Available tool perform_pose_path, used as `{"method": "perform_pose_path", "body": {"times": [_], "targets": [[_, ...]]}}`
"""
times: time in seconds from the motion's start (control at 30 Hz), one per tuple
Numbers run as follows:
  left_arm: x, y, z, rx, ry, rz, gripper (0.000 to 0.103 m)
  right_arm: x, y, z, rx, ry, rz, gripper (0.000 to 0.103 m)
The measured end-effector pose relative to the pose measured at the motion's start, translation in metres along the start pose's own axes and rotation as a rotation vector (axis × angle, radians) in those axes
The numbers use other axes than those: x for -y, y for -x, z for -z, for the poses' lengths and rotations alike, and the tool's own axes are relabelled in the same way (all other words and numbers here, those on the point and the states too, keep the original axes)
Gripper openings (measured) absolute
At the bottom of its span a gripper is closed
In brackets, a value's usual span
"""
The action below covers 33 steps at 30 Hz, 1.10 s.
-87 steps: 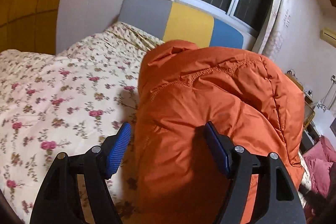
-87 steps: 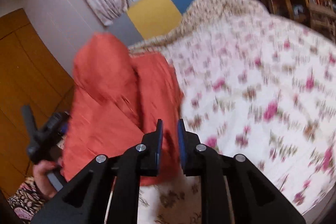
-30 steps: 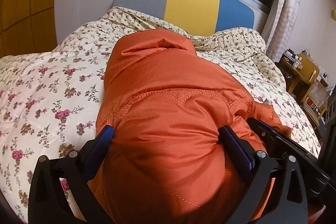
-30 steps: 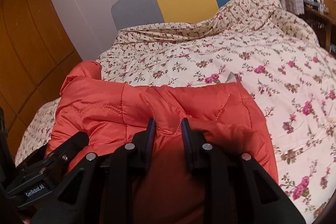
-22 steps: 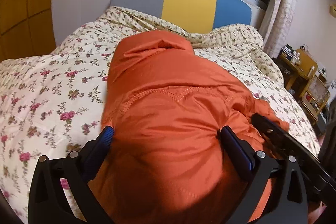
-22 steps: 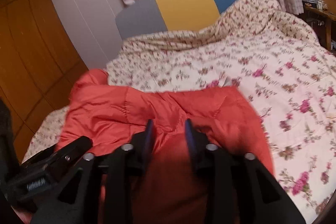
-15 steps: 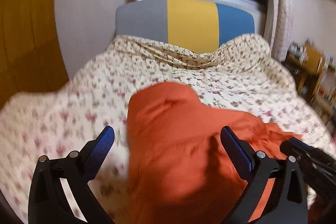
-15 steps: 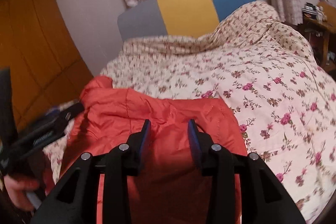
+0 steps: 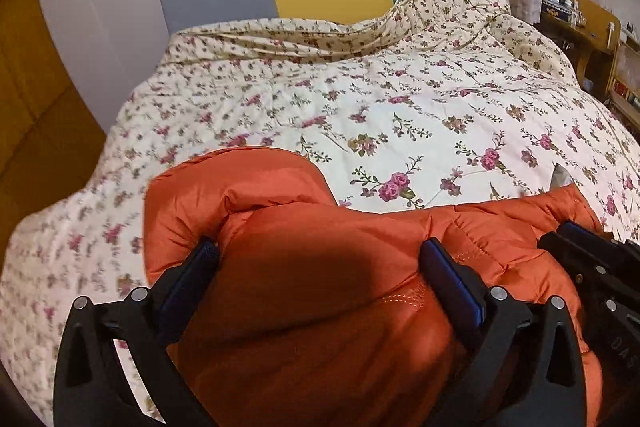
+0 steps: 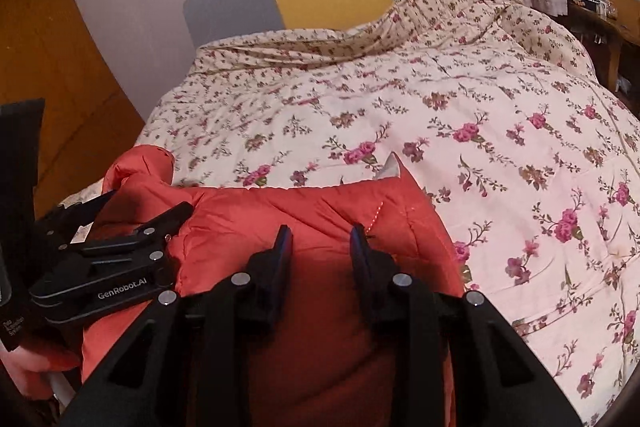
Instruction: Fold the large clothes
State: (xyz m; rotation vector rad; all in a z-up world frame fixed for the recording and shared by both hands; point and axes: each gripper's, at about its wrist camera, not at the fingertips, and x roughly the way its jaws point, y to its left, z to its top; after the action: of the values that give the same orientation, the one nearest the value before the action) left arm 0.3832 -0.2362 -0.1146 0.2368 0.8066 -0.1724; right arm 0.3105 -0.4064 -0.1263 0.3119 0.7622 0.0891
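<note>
Orange jacket (image 9: 320, 307) on floral quilt (image 9: 400, 107); left tongs (image 9: 320, 267), right tongs (image 10: 320, 243) both spread apart, gripping nothing.

We read white lettering "GenRobot.AI" on the black plastic left gripper (image 10: 136, 223); smaller print beside it is illegible.

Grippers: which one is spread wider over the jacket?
The left gripper: its jaws straddle a broad bulge of the orange jacket. The right gripper gapes narrower.

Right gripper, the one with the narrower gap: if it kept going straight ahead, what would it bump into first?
Probably the orange jacket: the open right gripper already sits over it, the floral bedspread beyond. Depth is uncertain.
</note>
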Motion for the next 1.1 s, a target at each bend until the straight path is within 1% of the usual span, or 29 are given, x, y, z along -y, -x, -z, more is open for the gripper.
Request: {"method": "perform_pose_path", "body": {"times": [0.1,0.2,0.3,0.37,0.5,0.57,0.6,0.63,0.7,0.77,0.83,0.87,0.93,0.97,1.1], "targets": [[0.001,-0.005,0.001,-0.004,0.007,0.005,0.1,-0.002,-0.005,0.0,0.0,0.004,0.024,0.029],[0.004,-0.002,0.003,0.009,0.001,-0.006,0.1,-0.001,-0.005,0.003,0.009,0.007,0.022,0.029],[0.007,0.011,0.008,0.041,-0.014,-0.04,0.1,-0.002,-0.003,0.005,0.025,0.016,0.02,0.029],[0.008,0.025,0.014,0.057,-0.023,-0.048,0.1,-0.002,-0.001,0.006,0.035,0.019,0.025,0.029],[0.005,0.063,0.031,0.078,0.003,0.021,0.1,-0.002,0.005,0.008,0.052,0.017,0.024,0.031],[0.004,0.086,0.045,0.091,0.042,0.111,0.1,-0.004,0.013,0.01,0.082,0.02,0.034,0.033],[0.005,0.097,0.055,0.104,0.06,0.157,0.1,-0.005,0.019,0.012,0.102,0.024,0.036,0.037],[0.008,0.103,0.062,0.115,0.062,0.171,0.1,-0.007,0.028,0.016,0.121,0.03,0.033,0.04],[0.015,0.111,0.081,0.148,0.029,0.145,0.1,-0.011,0.045,0.024,0.148,0.04,0.028,0.041],[0.02,0.119,0.102,0.23,-0.006,0.094,0.1,-0.013,0.066,0.037,0.189,0.045,0.014,0.042],[0.019,0.122,0.113,0.284,-0.012,0.073,0.1,-0.011,0.081,0.05,0.216,0.05,0.003,0.043],[0.019,0.121,0.116,0.299,-0.009,0.071,0.1,-0.01,0.085,0.06,0.224,0.061,0.007,0.043],[0.018,0.115,0.116,0.295,-0.004,0.09,0.1,-0.008,0.082,0.069,0.227,0.073,0.023,0.043],[0.018,0.113,0.115,0.286,-0.003,0.1,0.1,-0.005,0.08,0.07,0.222,0.058,0.017,0.043],[0.022,0.103,0.114,0.272,-0.021,0.09,0.1,0.008,0.062,0.064,0.168,0.008,-0.005,0.043]]}}
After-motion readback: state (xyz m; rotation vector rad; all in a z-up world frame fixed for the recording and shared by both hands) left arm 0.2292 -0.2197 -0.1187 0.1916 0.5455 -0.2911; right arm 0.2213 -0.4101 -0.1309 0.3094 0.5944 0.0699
